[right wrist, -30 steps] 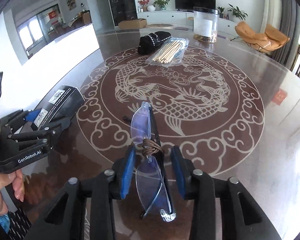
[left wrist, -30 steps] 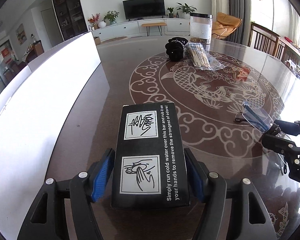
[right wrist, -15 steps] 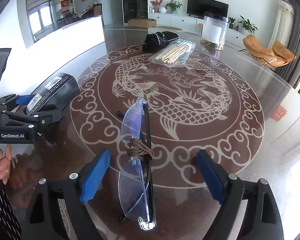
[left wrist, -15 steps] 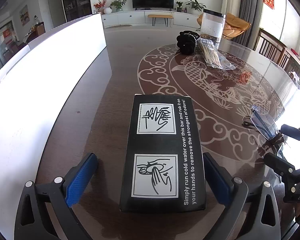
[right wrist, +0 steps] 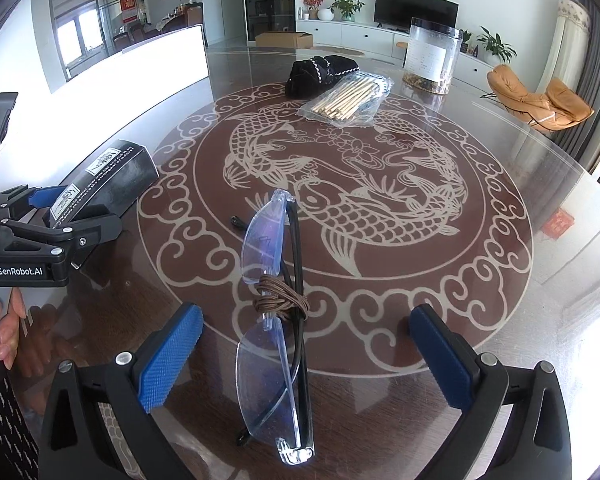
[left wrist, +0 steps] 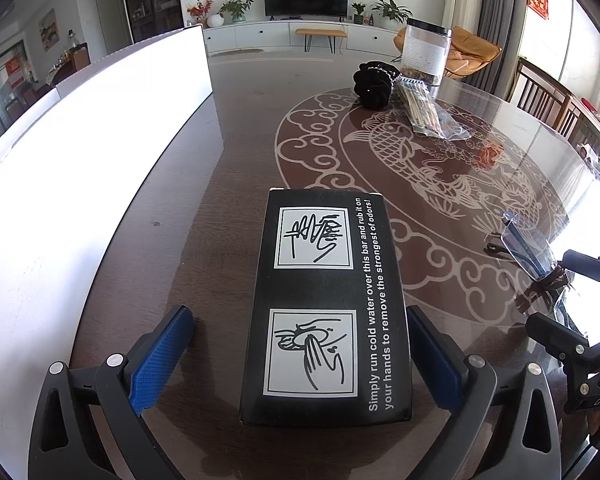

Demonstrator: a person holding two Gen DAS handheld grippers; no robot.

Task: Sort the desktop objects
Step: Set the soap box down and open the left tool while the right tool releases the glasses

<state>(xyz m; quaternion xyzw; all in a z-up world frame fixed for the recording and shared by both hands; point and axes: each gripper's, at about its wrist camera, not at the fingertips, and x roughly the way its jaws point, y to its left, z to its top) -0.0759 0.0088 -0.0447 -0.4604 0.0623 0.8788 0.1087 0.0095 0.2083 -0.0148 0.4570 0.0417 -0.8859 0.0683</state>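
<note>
Your left hand-held gripper [left wrist: 300,360] stands released around the black box [left wrist: 326,312] at six o'clock on the bench [left wrist: 236,184], your right hand-held gripper [right wrist: 306,354], jaws opening, straddles the glasses [right wrist: 274,312] untouched; lift crookedly and a pad could drag either piece askew.
</note>
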